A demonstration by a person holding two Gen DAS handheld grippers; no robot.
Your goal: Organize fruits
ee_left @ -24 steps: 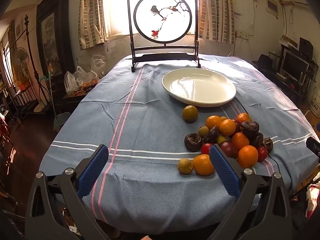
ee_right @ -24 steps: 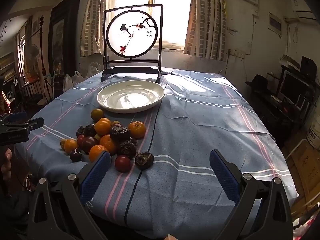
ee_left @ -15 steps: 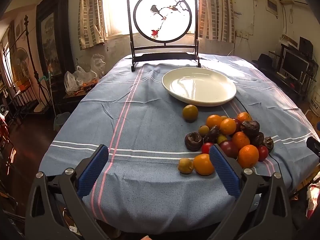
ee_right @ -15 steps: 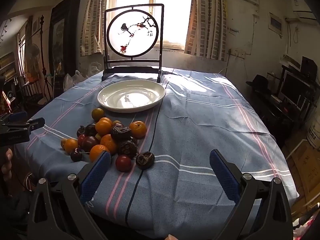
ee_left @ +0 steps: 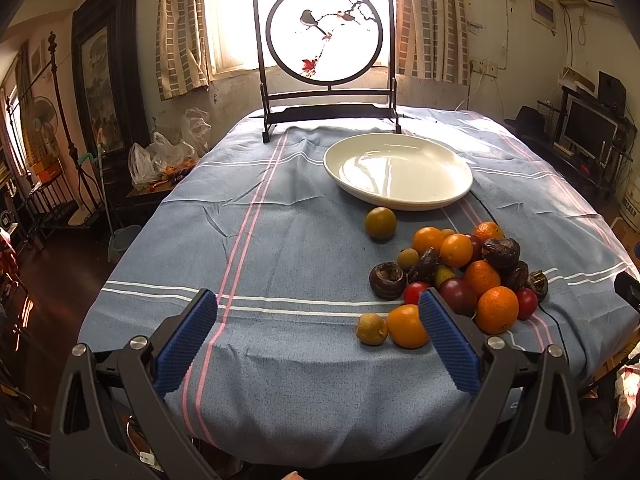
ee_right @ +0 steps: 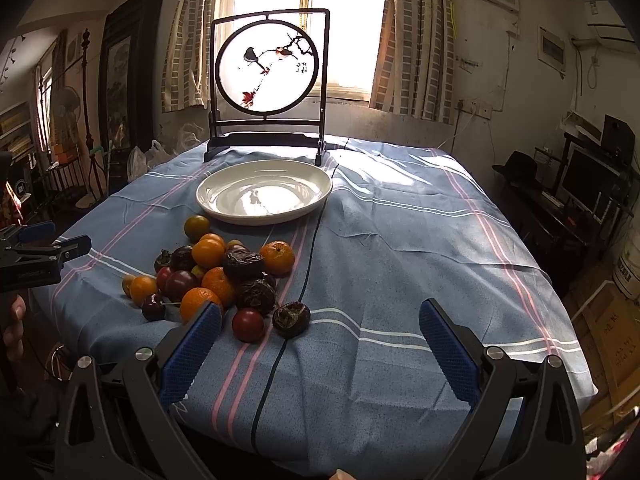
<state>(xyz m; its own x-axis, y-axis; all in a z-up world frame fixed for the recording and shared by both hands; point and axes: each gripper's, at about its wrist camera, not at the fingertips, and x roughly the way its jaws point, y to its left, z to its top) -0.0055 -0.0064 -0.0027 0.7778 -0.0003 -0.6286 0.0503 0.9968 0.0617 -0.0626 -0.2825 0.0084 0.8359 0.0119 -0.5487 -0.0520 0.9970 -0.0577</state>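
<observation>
I hold both grippers at the near edge of the table. My left gripper (ee_left: 318, 330) has its blue pads wide apart with nothing between them. My right gripper (ee_right: 320, 340) is wide apart too, and empty.

The fruit pile (ee_left: 460, 272) sits on the blue tablecloth (ee_left: 280, 240), close to me and a bit in front of the white plate (ee_left: 398, 170). The plate has nothing in it. I think no fruit has been sorted yet.

Here is what could go wrong. The fruits are round and heaped on each other. If I pull one from the bottom, the ones on top may roll. An orange (ee_left: 408, 326) and a little yellow-brown fruit (ee_left: 371, 330) lie near the table edge, so a bump could send them to the floor. The small red fruit (ee_right: 248, 324) and the dark wrinkly fruit (ee_right: 291, 319) look soft to me, and a hard squeeze could squash them. A thin black cord (ee_right: 310, 256) runs across the cloth by the pile, and a pad could snag it. Both grippers may go for the same pile and knock together.

The bird screen (ee_right: 267, 68) behind the plate has a few small dark marks near the birds. They are too tiny for me to read. I see no other words I can read.
</observation>
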